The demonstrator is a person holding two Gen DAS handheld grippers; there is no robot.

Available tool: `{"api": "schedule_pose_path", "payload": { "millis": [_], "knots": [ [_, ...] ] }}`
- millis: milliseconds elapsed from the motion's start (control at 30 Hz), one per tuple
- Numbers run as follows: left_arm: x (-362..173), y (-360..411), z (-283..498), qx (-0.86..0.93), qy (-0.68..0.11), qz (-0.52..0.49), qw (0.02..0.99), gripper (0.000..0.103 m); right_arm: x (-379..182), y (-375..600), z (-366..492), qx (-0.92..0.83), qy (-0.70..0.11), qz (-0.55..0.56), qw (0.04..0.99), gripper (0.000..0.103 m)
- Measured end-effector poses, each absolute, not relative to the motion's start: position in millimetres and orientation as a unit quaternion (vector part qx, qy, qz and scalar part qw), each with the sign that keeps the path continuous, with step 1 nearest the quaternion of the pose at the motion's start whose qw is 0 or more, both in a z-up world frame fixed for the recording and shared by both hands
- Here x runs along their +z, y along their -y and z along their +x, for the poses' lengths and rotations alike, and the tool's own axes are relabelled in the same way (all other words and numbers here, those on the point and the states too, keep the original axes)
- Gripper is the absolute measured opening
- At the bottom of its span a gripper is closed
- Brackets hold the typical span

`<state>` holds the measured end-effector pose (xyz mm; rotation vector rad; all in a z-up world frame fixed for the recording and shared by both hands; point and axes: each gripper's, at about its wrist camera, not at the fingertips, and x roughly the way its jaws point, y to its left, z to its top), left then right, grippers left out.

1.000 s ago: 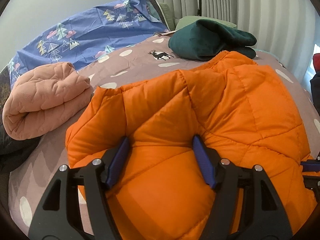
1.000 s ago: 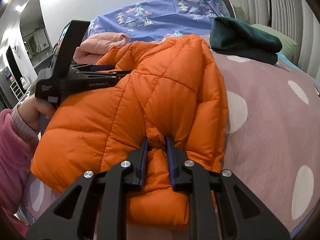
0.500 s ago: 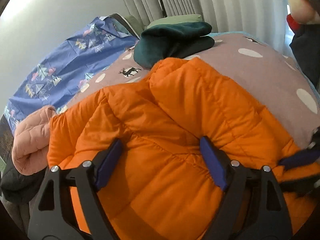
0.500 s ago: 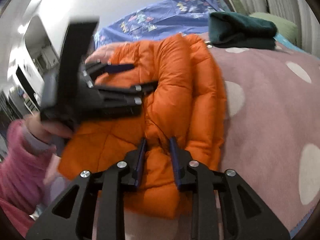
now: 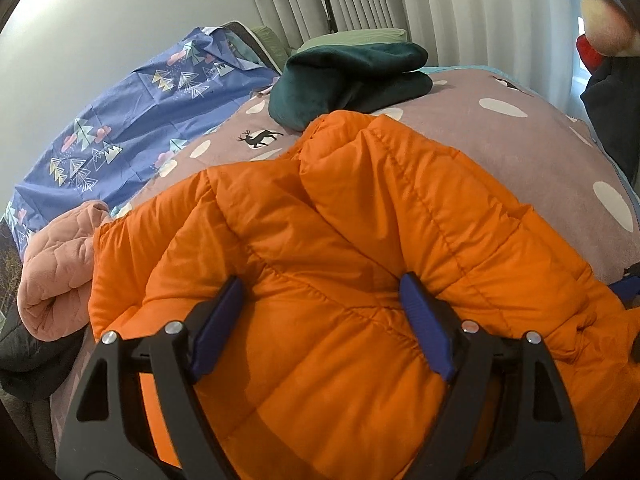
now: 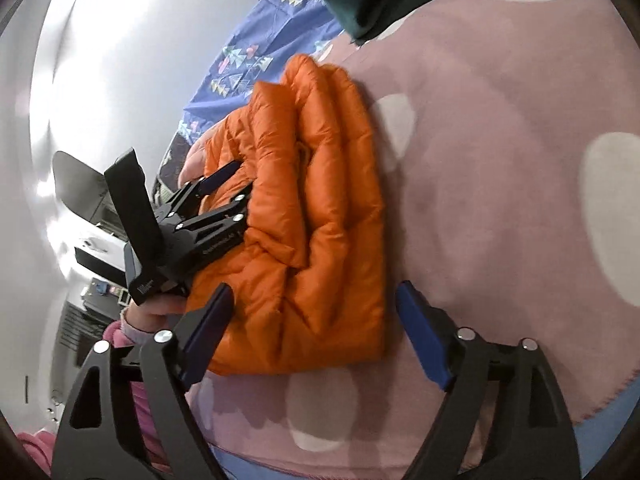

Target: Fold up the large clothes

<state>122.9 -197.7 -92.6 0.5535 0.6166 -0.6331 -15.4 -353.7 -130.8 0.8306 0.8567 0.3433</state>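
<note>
An orange puffer jacket point(image 5: 340, 248) lies folded on the mauve dotted bedspread point(image 5: 520, 140). My left gripper point(image 5: 320, 312) is open, its blue fingers spread wide and pressed onto the jacket's near part. In the right wrist view the jacket point(image 6: 312, 216) is a folded bundle with the left gripper point(image 6: 228, 188) on its left side. My right gripper point(image 6: 312, 320) is open, lifted back from the jacket's near edge, holding nothing.
A folded dark green garment point(image 5: 348, 76) lies beyond the jacket, with a green pillow point(image 5: 352, 36) behind it. A folded pink quilted garment point(image 5: 56, 268) lies at left. A blue patterned sheet point(image 5: 132, 120) covers the far left. Curtains point(image 5: 440, 0) hang behind the bed.
My right gripper has let go of the jacket's edge, opened wide and pulled back and up. My left gripper stays open on the jacket and has turned rightward.
</note>
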Motion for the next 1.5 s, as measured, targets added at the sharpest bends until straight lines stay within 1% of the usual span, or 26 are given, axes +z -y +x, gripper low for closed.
{"api": "schedule_pose_path", "payload": {
  "millis": [67,233,300,367,400,433,467,533,967,1067,1133,1167,1233,1267,1333,1400,1500],
  "knots": [
    [-93.2,199.3,122.5,-0.302,-0.295,0.264,0.867,0.082,-130.9,348.1,-6.2,0.162,-0.406,0.393,0.809,0.090],
    [-93.5,198.7,122.8,-0.304,-0.295,0.259,0.868,0.082,-132.4,340.1,11.3,0.148,-0.415,0.371,0.817,0.090],
    [-93.5,197.1,123.3,-0.306,-0.296,0.254,0.869,0.082,-132.1,336.4,10.8,0.139,-0.414,0.351,0.828,0.083],
    [-93.5,196.0,124.2,-0.307,-0.297,0.250,0.869,0.082,-136.1,337.7,8.4,0.129,-0.410,0.348,0.833,0.066],
    [-93.8,196.5,124.5,-0.307,-0.298,0.248,0.869,0.082,-138.3,337.6,9.0,0.127,-0.409,0.347,0.834,0.060],
    [-93.4,195.8,125.1,-0.306,-0.298,0.247,0.870,0.082,-139.5,337.4,8.5,0.127,-0.409,0.347,0.834,0.050],
    [-93.1,195.5,125.0,-0.305,-0.298,0.248,0.870,0.082,-140.7,336.8,6.2,0.124,-0.408,0.345,0.836,0.044],
    [-92.4,195.6,124.1,-0.304,-0.296,0.249,0.871,0.083,-141.7,334.6,6.1,0.116,-0.404,0.333,0.844,0.041],
    [-89.0,193.8,122.5,-0.297,-0.294,0.247,0.874,0.087,-150.1,324.9,-4.4,0.107,-0.390,0.308,0.861,0.041],
    [-84.5,191.0,123.4,-0.296,-0.293,0.243,0.876,0.090,-150.3,323.0,-5.0,0.104,-0.388,0.300,0.865,0.042],
    [-69.7,174.6,121.3,-0.283,-0.269,0.214,0.896,0.098,-151.4,321.7,-6.7,0.102,-0.386,0.295,0.868,0.042],
    [-64.6,164.5,120.4,-0.278,-0.258,0.199,0.904,0.101,-151.8,321.2,-7.6,0.103,-0.385,0.294,0.869,0.043],
    [-56.5,135.6,124.2,-0.255,-0.250,0.163,0.920,0.101,-152.9,321.0,-9.2,0.101,-0.385,0.292,0.870,0.043],
    [-56.3,127.1,128.2,-0.236,-0.253,0.162,0.924,0.101,-153.0,320.7,-9.5,0.101,-0.385,0.291,0.870,0.043],
    [-57.8,100.7,141.1,-0.204,-0.268,0.148,0.930,0.101,-153.2,319.2,-10.7,0.099,-0.383,0.287,0.872,0.044],
    [-58.2,70.0,155.3,-0.204,-0.296,0.078,0.930,0.101,-151.8,317.1,-11.9,0.097,-0.382,0.283,0.874,0.044],
    [-70.3,46.8,177.3,-0.229,-0.351,0.000,0.908,0.101,-151.5,312.5,-11.3,0.095,-0.381,0.281,0.875,0.045]
  ]
}}
